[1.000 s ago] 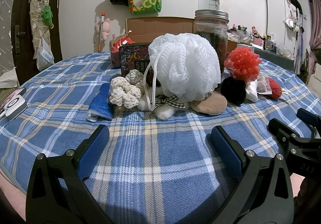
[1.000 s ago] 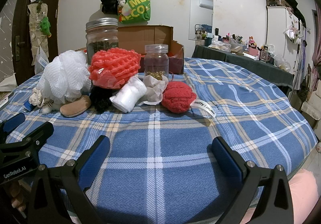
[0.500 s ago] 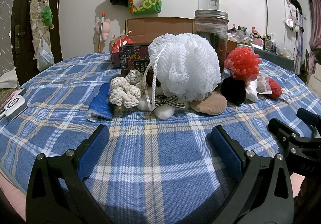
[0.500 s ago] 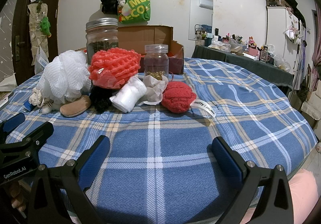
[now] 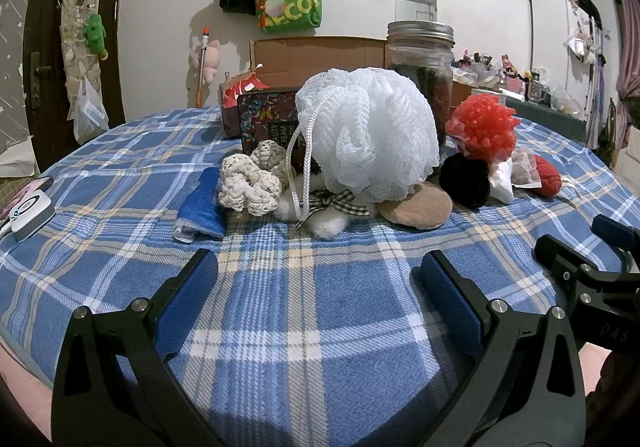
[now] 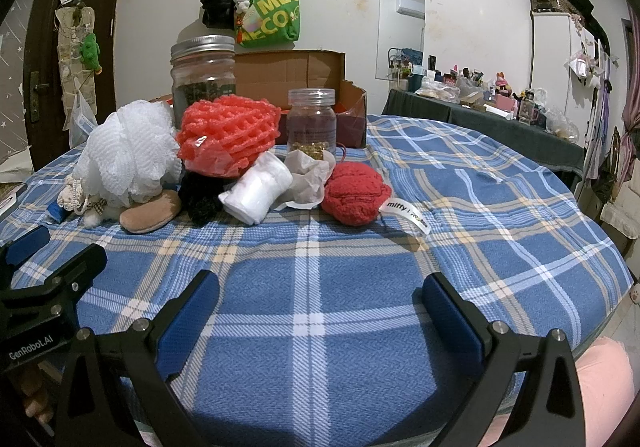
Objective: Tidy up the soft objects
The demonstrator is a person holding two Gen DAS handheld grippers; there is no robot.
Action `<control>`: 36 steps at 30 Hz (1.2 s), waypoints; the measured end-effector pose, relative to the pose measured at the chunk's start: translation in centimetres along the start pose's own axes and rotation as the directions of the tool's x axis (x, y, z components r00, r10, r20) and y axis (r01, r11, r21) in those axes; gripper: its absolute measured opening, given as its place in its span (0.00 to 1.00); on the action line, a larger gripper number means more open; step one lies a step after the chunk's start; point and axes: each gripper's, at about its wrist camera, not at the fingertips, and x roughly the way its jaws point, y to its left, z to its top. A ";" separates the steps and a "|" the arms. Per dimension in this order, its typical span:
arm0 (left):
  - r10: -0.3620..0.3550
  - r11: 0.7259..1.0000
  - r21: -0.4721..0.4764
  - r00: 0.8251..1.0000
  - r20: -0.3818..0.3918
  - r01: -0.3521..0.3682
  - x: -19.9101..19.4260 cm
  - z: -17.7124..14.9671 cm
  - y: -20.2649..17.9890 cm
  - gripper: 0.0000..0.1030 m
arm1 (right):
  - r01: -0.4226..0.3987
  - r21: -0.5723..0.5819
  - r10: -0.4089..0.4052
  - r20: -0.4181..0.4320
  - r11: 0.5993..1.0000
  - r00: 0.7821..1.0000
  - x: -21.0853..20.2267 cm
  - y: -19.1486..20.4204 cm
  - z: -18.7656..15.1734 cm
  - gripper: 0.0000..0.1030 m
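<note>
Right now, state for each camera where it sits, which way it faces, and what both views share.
Left wrist: on the left gripper, low over the plaid cloth, facing the white bath pouf; its own open fingers show, and the right gripper at the right edge.
Right wrist: on the right gripper, facing the red knitted ball; its open fingers and the left gripper at left show.
Shared: pouf, red foam net, tan pad, big jar.

White mesh pouf (image 5: 370, 135) (netted plastic), woven cloth tablecloth (image 5: 320, 287).
</note>
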 end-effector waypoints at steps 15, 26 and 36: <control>0.000 1.000 0.000 1.000 0.002 0.000 0.0 0.2 0.2 1.00 | 0.000 0.000 0.000 -0.001 1.000 1.000 0.0 0.0 0.0 1.00; 0.000 1.000 0.001 1.000 0.004 0.000 0.1 0.2 0.0 1.00 | 0.000 0.000 0.000 -0.001 1.000 1.000 0.0 0.0 0.0 1.00; -0.012 1.000 0.006 1.000 -0.021 0.012 -0.1 0.7 0.4 1.00 | -0.009 0.001 0.009 -0.008 1.000 1.000 -0.1 0.0 0.0 1.00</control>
